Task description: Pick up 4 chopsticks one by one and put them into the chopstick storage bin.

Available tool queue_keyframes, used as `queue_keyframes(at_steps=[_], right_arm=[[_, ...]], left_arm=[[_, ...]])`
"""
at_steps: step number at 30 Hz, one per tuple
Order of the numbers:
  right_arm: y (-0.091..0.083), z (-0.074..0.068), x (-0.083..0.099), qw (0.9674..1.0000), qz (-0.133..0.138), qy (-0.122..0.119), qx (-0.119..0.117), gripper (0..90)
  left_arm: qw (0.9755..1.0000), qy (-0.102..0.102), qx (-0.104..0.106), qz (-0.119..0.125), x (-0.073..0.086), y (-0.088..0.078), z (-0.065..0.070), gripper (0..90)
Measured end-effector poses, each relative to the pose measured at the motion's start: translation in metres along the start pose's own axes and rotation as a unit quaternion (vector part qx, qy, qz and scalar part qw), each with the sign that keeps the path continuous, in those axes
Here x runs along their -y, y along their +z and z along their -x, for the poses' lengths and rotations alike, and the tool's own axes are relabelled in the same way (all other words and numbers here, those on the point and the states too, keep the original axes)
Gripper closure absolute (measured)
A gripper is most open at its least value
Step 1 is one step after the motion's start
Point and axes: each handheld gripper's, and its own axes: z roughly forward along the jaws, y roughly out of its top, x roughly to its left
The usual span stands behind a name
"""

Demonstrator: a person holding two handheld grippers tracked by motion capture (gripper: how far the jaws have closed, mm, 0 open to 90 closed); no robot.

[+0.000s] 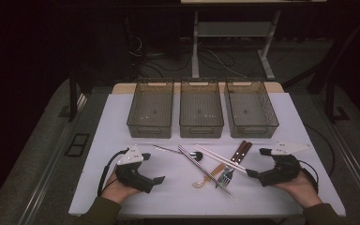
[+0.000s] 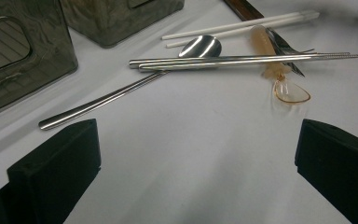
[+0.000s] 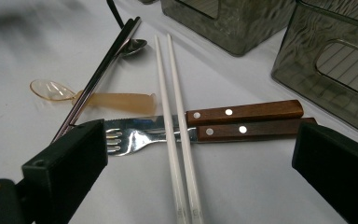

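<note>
A heap of cutlery lies mid-table: a metal spoon (image 1: 168, 150), metal chopsticks (image 1: 204, 169), white chopsticks (image 1: 218, 157), an amber plastic spoon (image 1: 208, 177), and a wood-handled knife and fork (image 1: 240, 151). My left gripper (image 1: 153, 168) rests open on the cloth left of the heap, facing the metal spoon (image 2: 121, 91) and metal chopsticks (image 2: 242, 60), with nothing between its jaws (image 2: 196, 168). My right gripper (image 1: 257, 162) is open at the heap's right. Its jaws (image 3: 196, 172) stand either side of the white chopsticks (image 3: 175, 116), which cross the fork (image 3: 135, 137).
Three see-through grey bins (image 1: 151, 108) (image 1: 201, 108) (image 1: 251, 108) stand in a row at the back of the white cloth (image 1: 122, 126). Bin walls rise close in the left gripper view (image 2: 14, 60) and the right gripper view (image 3: 335, 70). Bare cloth lies along the front edge.
</note>
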Motion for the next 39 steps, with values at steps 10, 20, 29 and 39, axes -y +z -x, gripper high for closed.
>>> queue_keyframes(at_steps=[10,20,29,39], right_arm=[[0.012,0.001,-0.007,0.9996,-0.024,-0.008,-0.010,14.4],[0.019,0.002,-0.010,0.9981,-0.052,-0.014,-0.030,43.1],[0.023,0.005,-0.012,0.9958,-0.079,-0.024,-0.041,66.8],[0.032,0.009,-0.011,0.9928,-0.107,-0.027,-0.047,73.2]], left_arm=[[1.0000,-0.002,0.003,0.000,0.001,0.000,-0.001,0.0],[1.0000,0.001,-0.005,-0.003,0.001,-0.002,0.001,0.0],[1.0000,0.001,-0.004,-0.005,0.002,-0.002,0.001,0.0],[1.0000,0.002,-0.002,-0.004,0.002,-0.002,0.002,0.0]])
